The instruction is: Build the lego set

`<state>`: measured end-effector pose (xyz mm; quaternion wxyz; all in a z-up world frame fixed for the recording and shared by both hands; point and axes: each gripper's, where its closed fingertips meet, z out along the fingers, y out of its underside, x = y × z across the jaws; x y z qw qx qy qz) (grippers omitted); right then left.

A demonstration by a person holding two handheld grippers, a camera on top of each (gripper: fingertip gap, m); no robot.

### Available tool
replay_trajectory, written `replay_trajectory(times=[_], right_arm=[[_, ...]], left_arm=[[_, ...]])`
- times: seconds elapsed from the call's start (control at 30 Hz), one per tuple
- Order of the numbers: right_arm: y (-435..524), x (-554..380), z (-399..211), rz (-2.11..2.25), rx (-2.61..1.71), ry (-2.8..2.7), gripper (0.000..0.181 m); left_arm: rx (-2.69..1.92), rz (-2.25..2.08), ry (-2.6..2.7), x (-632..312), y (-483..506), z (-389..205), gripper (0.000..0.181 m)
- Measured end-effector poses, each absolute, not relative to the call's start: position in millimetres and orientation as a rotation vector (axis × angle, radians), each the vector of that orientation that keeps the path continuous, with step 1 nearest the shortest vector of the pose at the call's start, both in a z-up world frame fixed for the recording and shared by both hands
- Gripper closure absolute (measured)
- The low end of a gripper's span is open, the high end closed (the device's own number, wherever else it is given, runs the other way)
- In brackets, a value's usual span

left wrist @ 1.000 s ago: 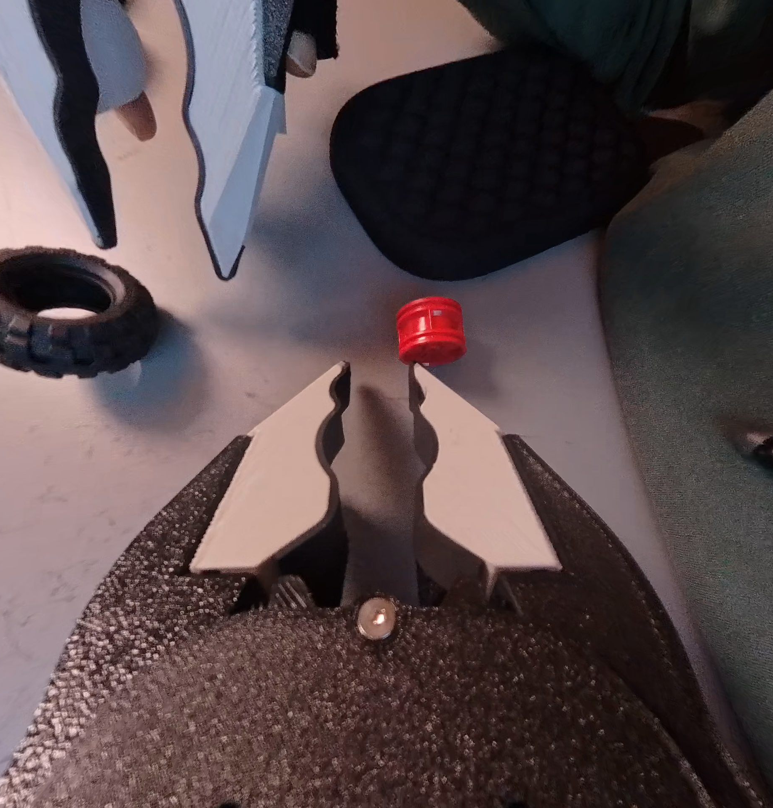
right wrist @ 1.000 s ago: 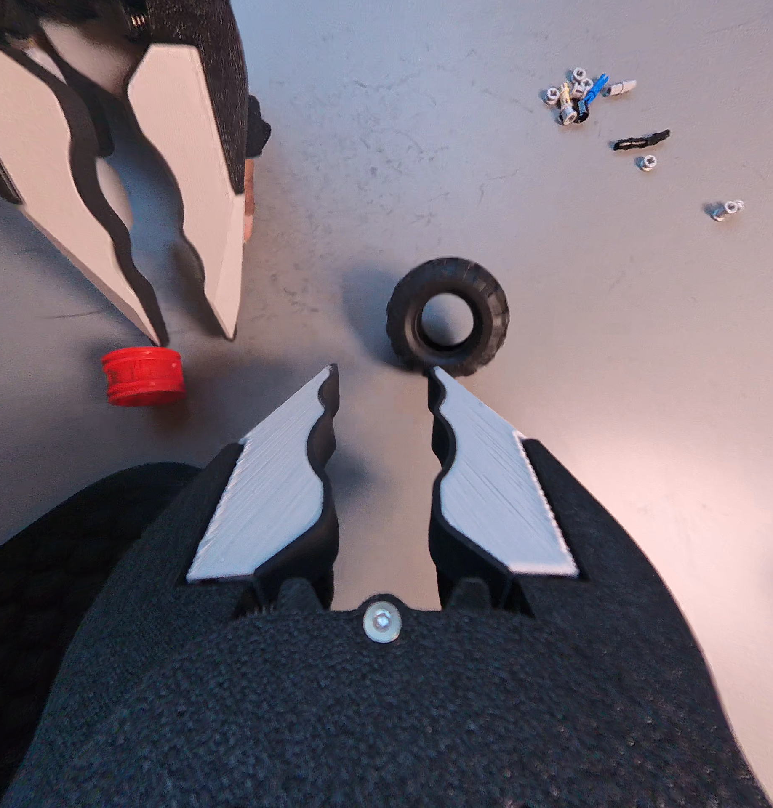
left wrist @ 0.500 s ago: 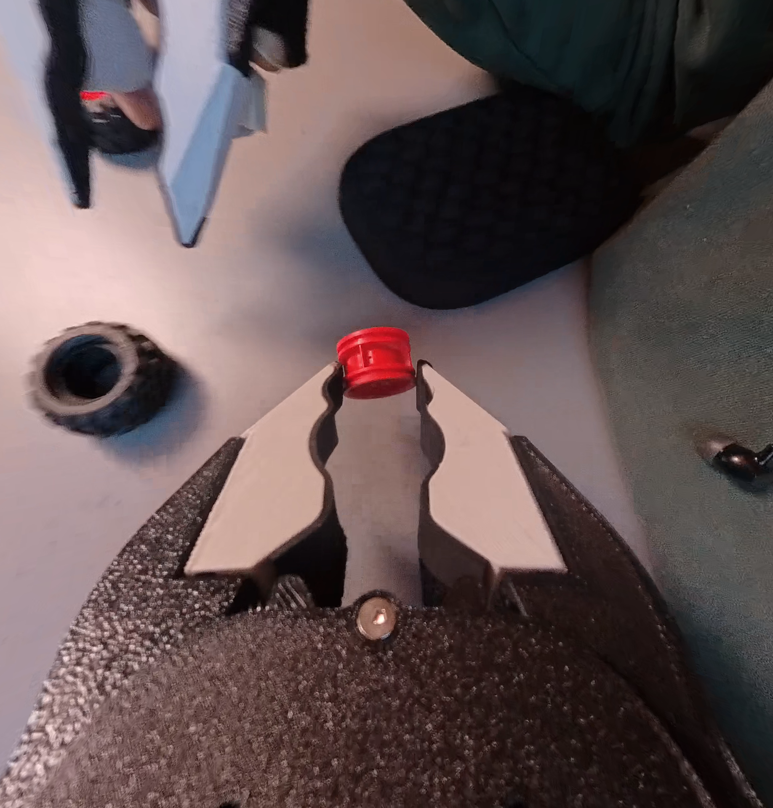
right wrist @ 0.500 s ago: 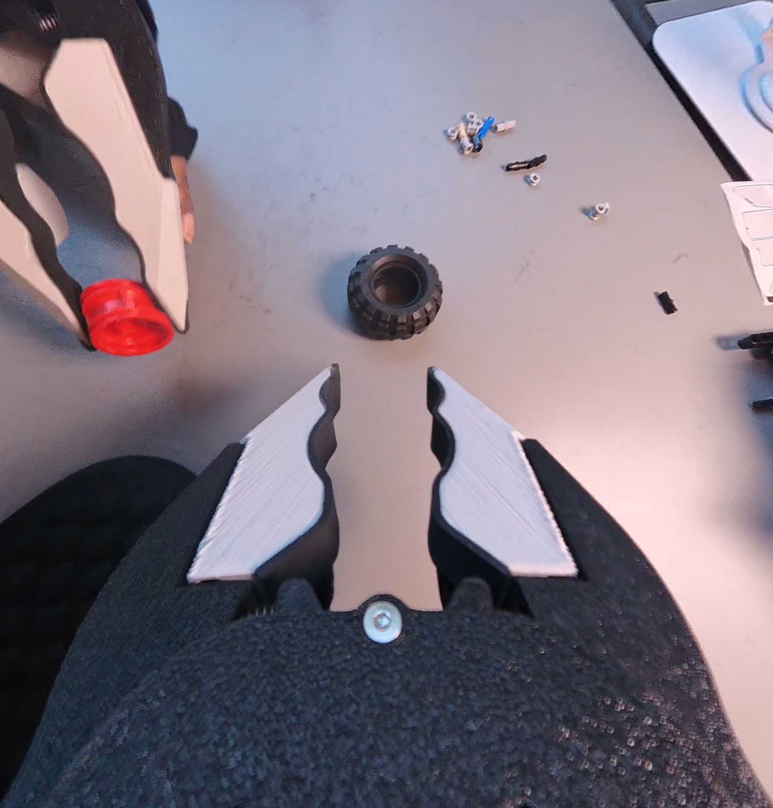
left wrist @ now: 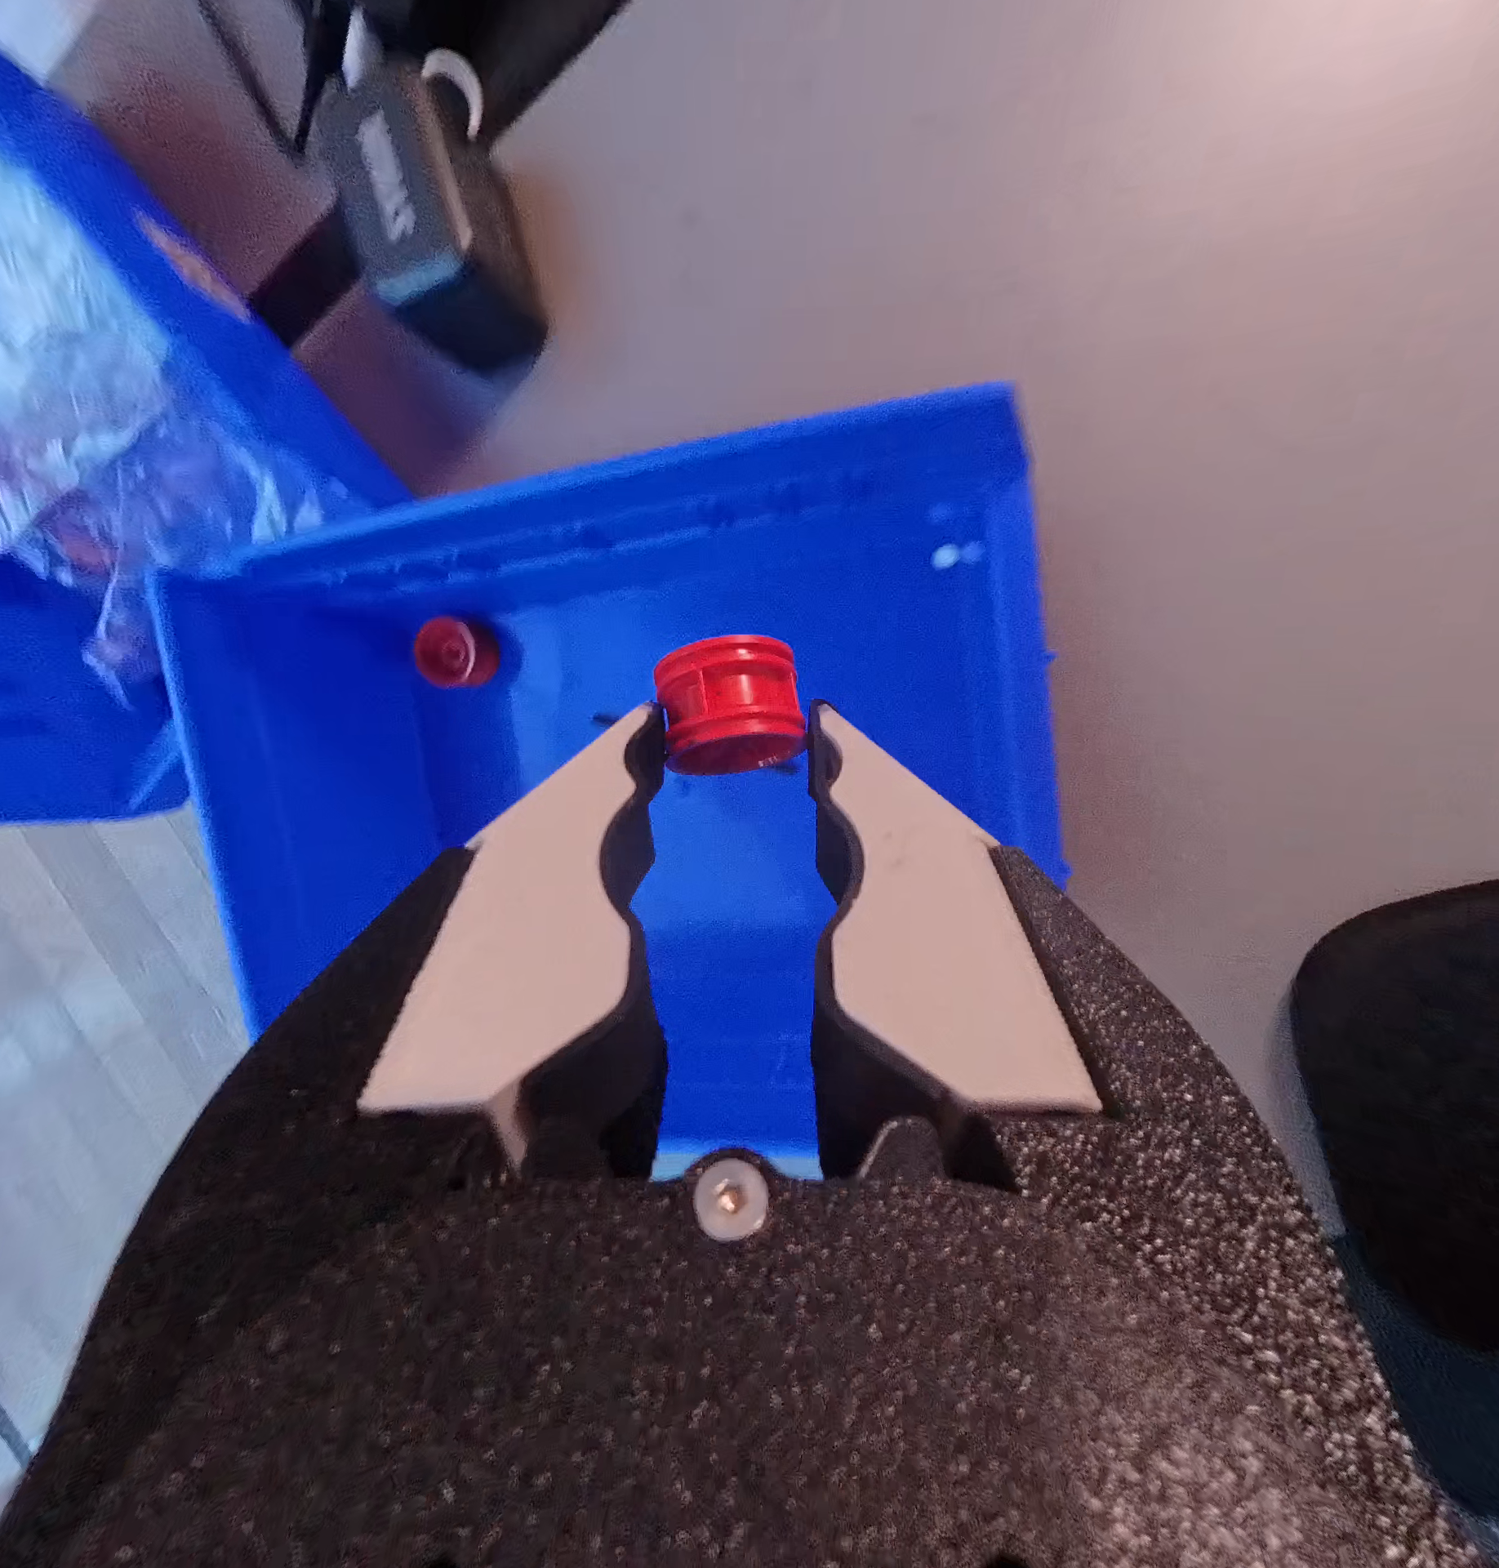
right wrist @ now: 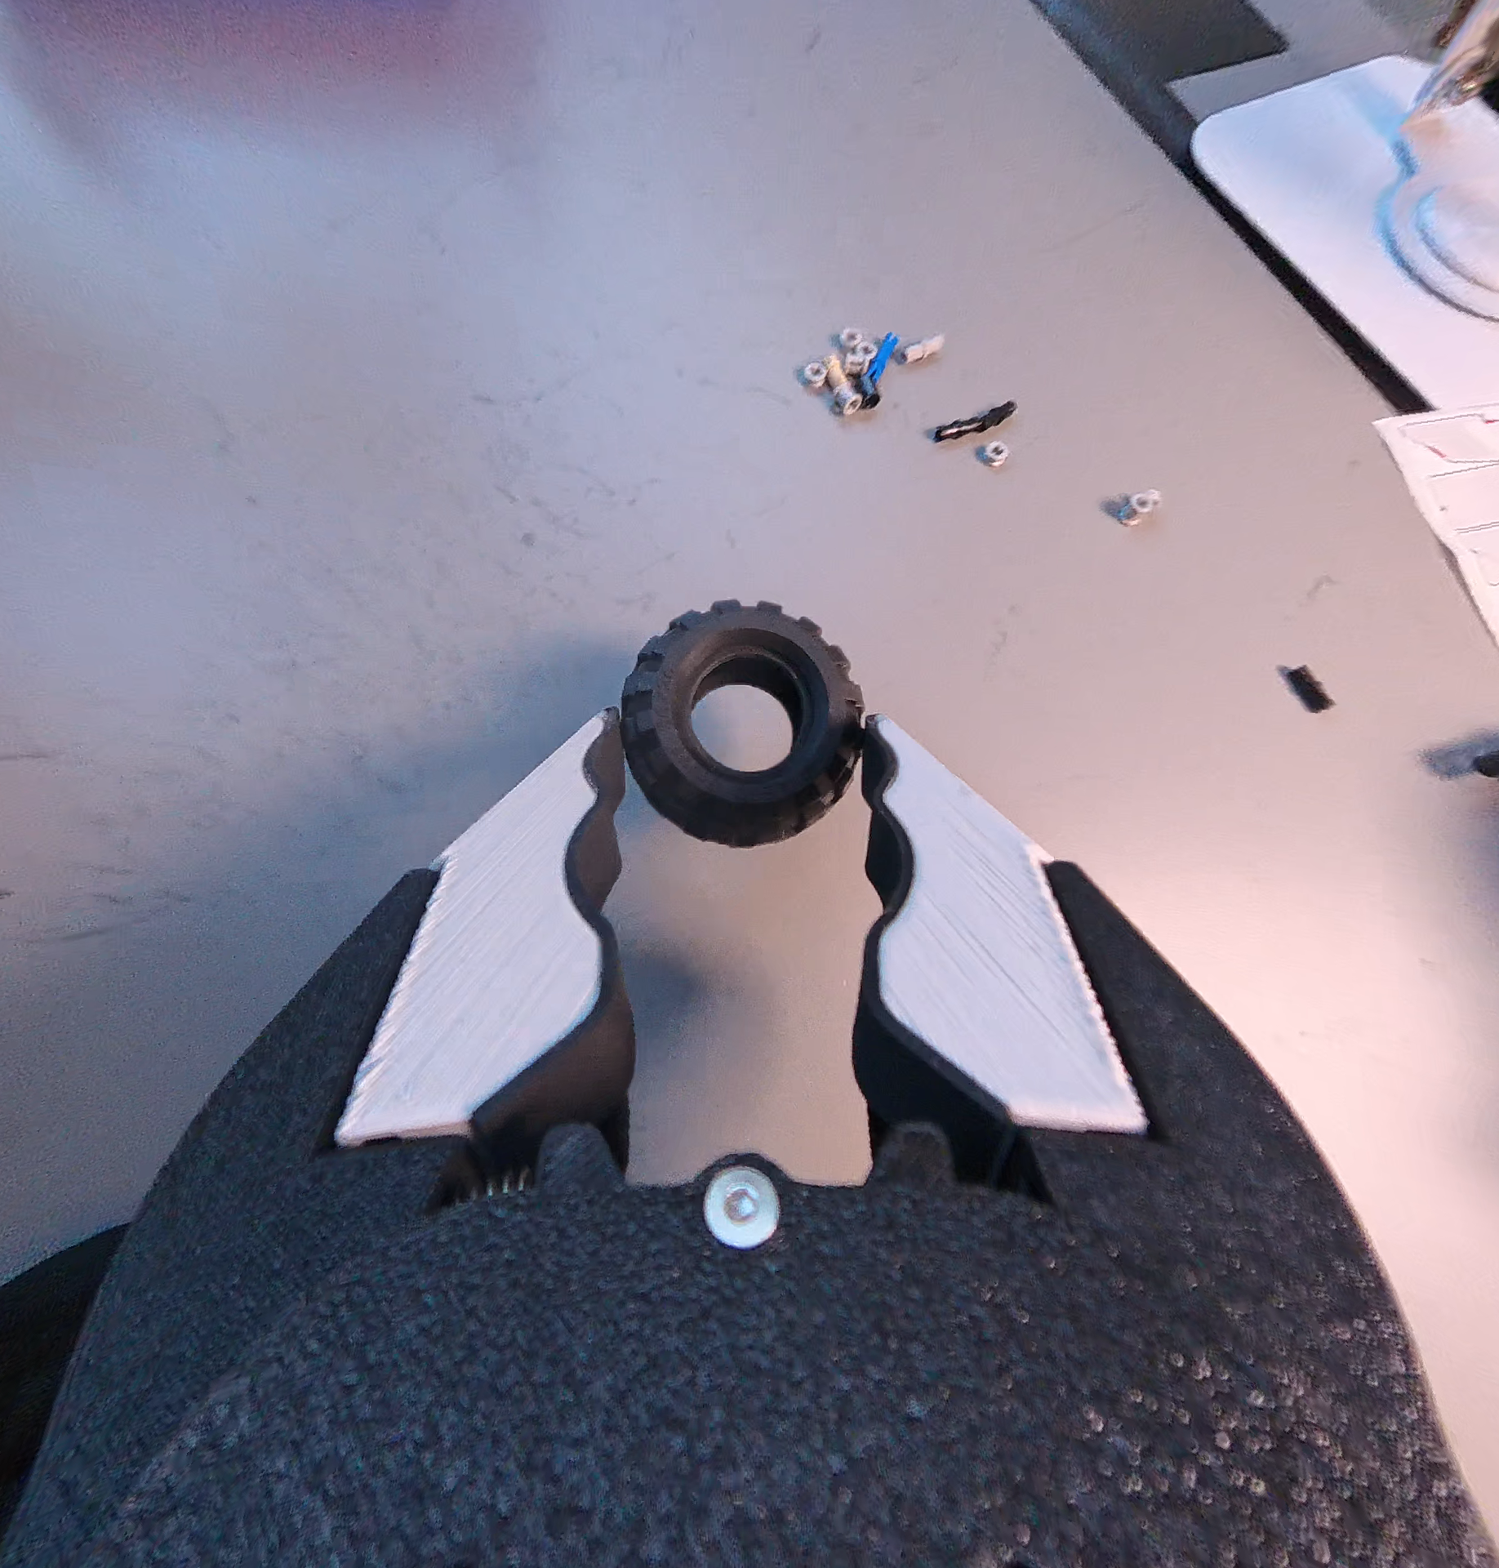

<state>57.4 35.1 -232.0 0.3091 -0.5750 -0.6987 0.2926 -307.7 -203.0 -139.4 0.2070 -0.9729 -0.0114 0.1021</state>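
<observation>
Left gripper (left wrist: 733,721): we find its jaws clamped at the very tips on a small red ribbed plastic wheel hub (left wrist: 729,717). It is held above an open blue plastic bin (left wrist: 1013,645).

Right gripper (right wrist: 742,742): its jaws pinch a black knobby rubber tyre (right wrist: 742,734) by the tread, apparently just clear of the grey table (right wrist: 390,509).

Risk: with such shallow tip grips, we expect either part to pivot or pop free when hub is pressed into tyre.

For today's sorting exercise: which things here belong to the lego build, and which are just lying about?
Part of the build:
red wheel hub, in the left jaws
black tyre, in the right jaws
small loose pieces
second red piece in the blue bin

Lying about:
white tray
plastic bag
</observation>
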Motion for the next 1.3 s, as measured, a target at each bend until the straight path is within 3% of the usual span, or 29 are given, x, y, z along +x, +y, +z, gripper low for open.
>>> replay_trajectory(times=[0.3,0.53,0.67,0.9,1.1,1.23,1.3], right_arm=[[50.8,70.3,-225.7,0.857,-1.600,-1.718,0.126],[59.5,72.3,-223.7,0.875,-1.617,-1.672,0.126],[71.9,72.5,-217.5,0.881,-1.613,-1.617,0.126],[114.8,62.9,-199.0,0.757,-1.620,-1.555,0.126],[158.8,40.8,-182.2,0.644,-1.604,-1.572,0.125],[183.4,-11.0,-179.5,0.651,-1.572,-1.601,0.125],[190.2,-47.1,-184.2,0.686,-1.583,-1.621,0.125]], left_arm=[[-2.985,0.355,-0.290,-415.1,-254.2,-216.1,0.149],[-2.719,0.595,-0.347,-453.8,-222.2,-195.5,0.135],[-2.433,0.590,-0.175,-405.5,-174.3,-141.2,0.134],[-1.853,0.278,0.065,-234.9,-103.4,-65.3,0.135],[-1.501,-0.008,0.063,-133.6,-76.4,-51.9,0.116],[-1.460,-0.303,0.029,-100.1,-52.5,-73.6,0.113],[-1.473,-0.393,0.009,-93.6,-41.2,-87.3,0.120]])
